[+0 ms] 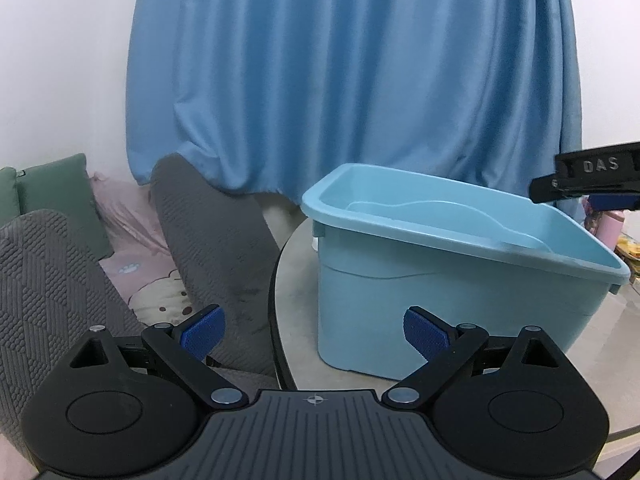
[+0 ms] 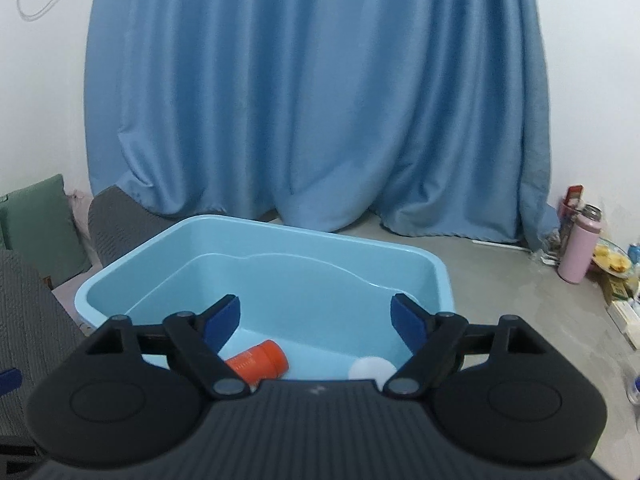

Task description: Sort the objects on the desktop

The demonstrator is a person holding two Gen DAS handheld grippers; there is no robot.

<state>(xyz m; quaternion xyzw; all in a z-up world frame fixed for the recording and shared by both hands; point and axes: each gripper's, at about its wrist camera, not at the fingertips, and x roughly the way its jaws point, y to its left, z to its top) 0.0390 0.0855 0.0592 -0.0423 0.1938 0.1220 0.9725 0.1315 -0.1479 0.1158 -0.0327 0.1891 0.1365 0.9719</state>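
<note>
A light blue plastic bin stands on a round grey table. My left gripper is open and empty, low at the table's left edge, just in front of the bin's side. My right gripper is open and empty, held above the bin. Inside the bin lie an orange bottle and a white round object, both partly hidden by the gripper body. The right gripper also shows at the right edge of the left wrist view.
A blue curtain hangs behind. A grey sofa with a green cushion is to the left. On the right of the table stand a pink flask, a plate of yellow food and small boxes.
</note>
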